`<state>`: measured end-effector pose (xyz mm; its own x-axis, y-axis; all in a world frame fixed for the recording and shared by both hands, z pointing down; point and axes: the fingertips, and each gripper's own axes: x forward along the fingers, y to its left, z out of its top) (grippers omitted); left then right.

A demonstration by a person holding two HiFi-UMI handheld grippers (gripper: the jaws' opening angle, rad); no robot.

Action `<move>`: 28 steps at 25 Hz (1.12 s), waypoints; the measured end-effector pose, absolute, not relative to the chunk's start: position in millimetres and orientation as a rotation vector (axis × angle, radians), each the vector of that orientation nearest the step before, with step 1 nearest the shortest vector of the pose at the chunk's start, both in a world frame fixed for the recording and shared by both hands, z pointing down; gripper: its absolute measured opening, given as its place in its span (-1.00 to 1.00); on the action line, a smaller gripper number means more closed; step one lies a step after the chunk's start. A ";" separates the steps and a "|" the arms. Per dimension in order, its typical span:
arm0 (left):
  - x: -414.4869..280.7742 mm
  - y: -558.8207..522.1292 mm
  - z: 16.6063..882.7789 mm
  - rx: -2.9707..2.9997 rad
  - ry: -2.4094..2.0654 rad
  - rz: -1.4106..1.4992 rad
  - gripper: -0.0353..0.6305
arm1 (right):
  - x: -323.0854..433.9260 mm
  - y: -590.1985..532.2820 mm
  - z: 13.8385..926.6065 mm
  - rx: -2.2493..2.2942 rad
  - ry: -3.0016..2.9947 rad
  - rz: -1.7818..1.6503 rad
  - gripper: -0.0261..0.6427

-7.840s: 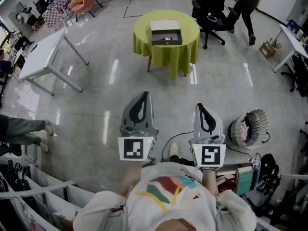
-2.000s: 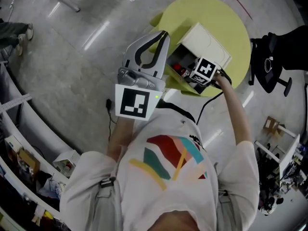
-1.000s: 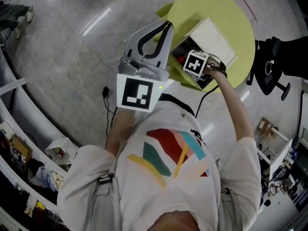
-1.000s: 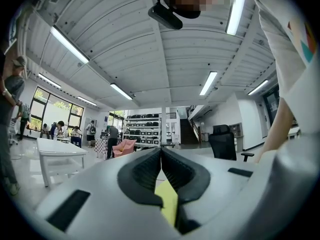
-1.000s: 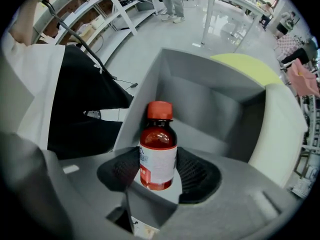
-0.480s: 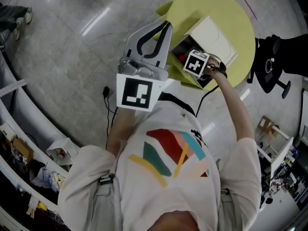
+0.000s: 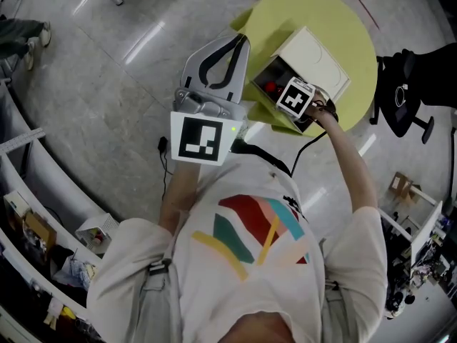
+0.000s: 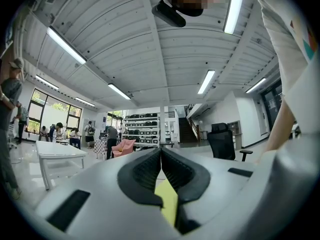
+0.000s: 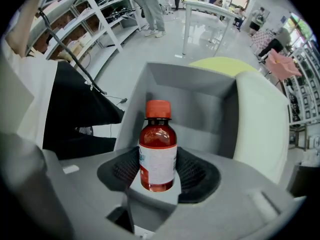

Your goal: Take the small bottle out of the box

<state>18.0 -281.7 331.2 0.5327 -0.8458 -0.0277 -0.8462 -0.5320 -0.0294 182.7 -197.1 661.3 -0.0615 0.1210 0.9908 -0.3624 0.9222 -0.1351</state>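
A small bottle point(image 9: 157, 149) of red liquid, with a white label and an orange-red cap, stands upright inside the grey-lined box point(image 9: 200, 99). From the head view only its red cap point(image 7: 270, 86) shows in the open box point(image 7: 318, 52) on the yellow-green round table point(image 7: 335, 6). My right gripper point(image 9: 158, 160) reaches into the box, its jaws wide apart. The bottle stands between the dark pads point(image 9: 197, 174), which flank it on both sides. My left gripper point(image 7: 239, 40) is held up over the floor beside the table, shut and empty, with its pads meeting point(image 8: 161, 151).
A black office chair point(image 7: 403, 109) stands right of the table. Shelving with boxes point(image 7: 28, 227) runs along the left. A black cable point(image 7: 161, 145) lies on the floor near me. Farther off are a white table point(image 8: 55, 151) and people standing point(image 8: 110, 139).
The right gripper's marker cube has shifted slightly down and right in the head view, still at the box's open side. The left gripper has stayed raised and shut.
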 end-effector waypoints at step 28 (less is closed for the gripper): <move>109.7 -275.8 259.3 -2.801 1.148 0.105 -0.85 | 206.3 -243.0 317.5 1.593 -2.287 0.117 -0.28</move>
<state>109.7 -275.8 259.3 0.7113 -0.6949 -0.1063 -0.7026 -0.7073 -0.0780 206.3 -243.0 317.5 -0.3063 -0.8932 0.3291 -0.9222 0.3642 0.1303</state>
